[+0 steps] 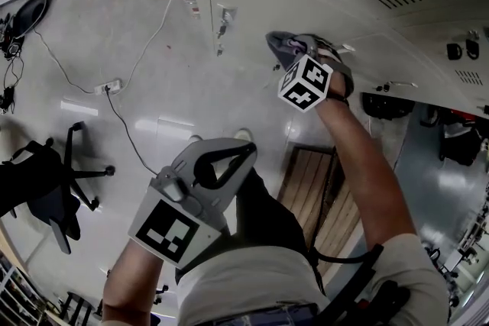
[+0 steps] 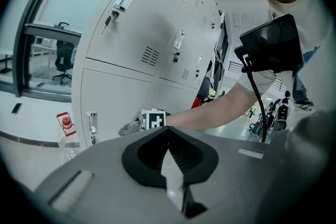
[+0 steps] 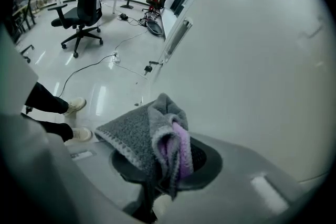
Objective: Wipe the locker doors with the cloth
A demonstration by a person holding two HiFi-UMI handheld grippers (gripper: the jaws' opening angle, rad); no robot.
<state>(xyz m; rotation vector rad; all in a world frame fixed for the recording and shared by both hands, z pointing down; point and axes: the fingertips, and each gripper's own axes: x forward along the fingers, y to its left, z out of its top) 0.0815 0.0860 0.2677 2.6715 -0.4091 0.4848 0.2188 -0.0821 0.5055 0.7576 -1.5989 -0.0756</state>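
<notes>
- My right gripper (image 3: 169, 168) is at the locker door (image 3: 252, 50); its fingers (image 3: 209, 159) are clenched on the cloth (image 3: 157, 131), a grey piece folded with a lilac side inside.
- The cloth stands out forward from these fingers, bunched, its long axis pointing toward the locker door; the door face is just beside it, and I judge it is touching or nearly so, though I cannot tell the contact for sure.
- My left gripper (image 2: 168, 132) is well apart from the locker door, low and near my body; its fingers (image 2: 142, 157) are pressed together at the tips and carry nothing.
- So the right hand is the nearer one; the coming stroke depends on keeping the cloth flat against the door while sliding along the panel; the left has no part in it now.
</notes>
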